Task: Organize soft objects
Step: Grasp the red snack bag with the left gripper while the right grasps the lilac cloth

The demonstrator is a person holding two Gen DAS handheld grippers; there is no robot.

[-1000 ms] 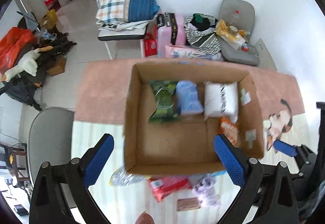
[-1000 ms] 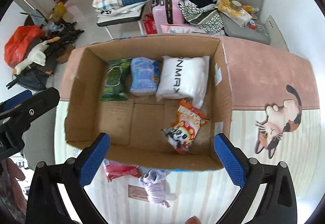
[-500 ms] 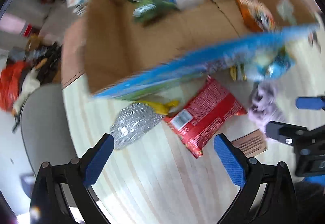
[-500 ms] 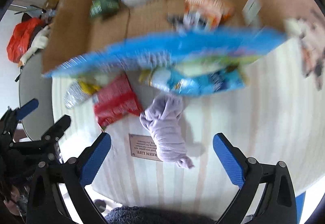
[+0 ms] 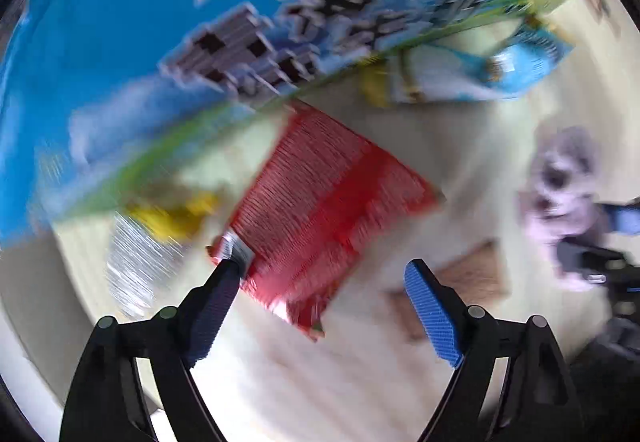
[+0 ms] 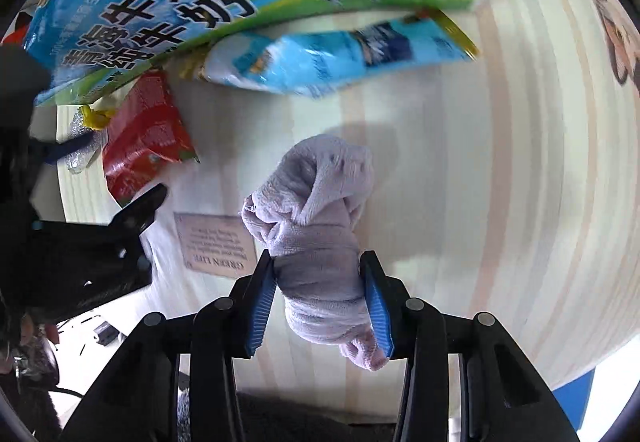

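Note:
A rolled lilac towel (image 6: 320, 242) lies on the striped mat. My right gripper (image 6: 319, 274) is shut on the towel's near part, both pads pressed into it. The towel also shows blurred in the left wrist view (image 5: 560, 193). A red snack bag (image 5: 324, 213) lies in front of my left gripper (image 5: 320, 274), which is open with its left finger at the bag's corner. The red bag also shows in the right wrist view (image 6: 140, 137). The box's blue printed side (image 5: 160, 21) fills the top of both views.
A blue-and-white snack bag (image 6: 340, 57) lies against the box (image 6: 160, 1). A silver-and-yellow packet (image 5: 144, 242) lies left of the red bag. A brown label (image 6: 216, 246) is sewn on the mat beside the towel. The mat's near edge (image 6: 560, 374) is just behind my right gripper.
Both grippers dropped from above the box to the mat in front of it. My right gripper closed on the lilac towel. My left gripper moved close to the red bag, still open.

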